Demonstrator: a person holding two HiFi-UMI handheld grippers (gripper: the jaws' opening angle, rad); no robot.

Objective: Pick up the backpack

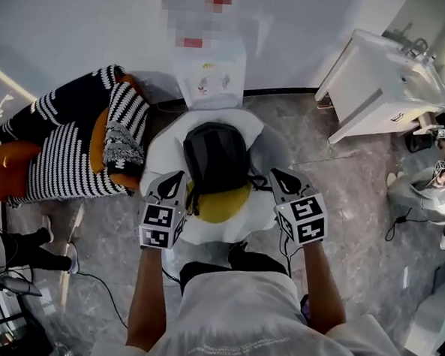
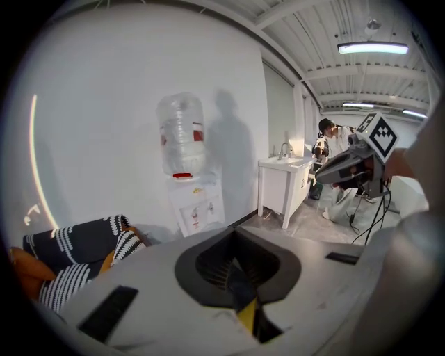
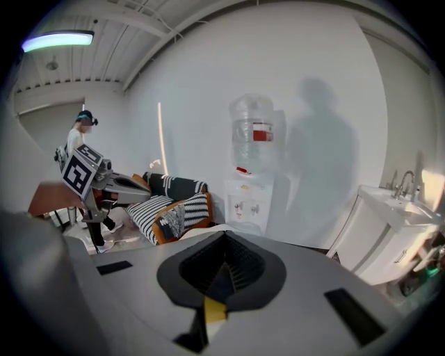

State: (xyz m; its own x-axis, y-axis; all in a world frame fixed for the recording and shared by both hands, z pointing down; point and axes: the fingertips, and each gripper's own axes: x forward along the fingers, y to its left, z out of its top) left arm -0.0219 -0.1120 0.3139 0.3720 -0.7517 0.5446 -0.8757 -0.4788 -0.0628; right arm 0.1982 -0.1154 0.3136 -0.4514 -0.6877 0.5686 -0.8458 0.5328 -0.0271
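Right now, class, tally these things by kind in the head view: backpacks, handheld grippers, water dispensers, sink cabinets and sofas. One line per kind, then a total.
Black backpack: 1
Handheld grippers: 2 (left gripper, right gripper)
Water dispenser: 1
White sink cabinet: 1
Striped sofa: 1
Total: 6

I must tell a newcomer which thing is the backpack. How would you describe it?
Start at the water dispenser at the back; directly in front of it stands a white round seat with a yellow patch. The backpack lies on that seat, plain black, unlike the striped sofa to its left.
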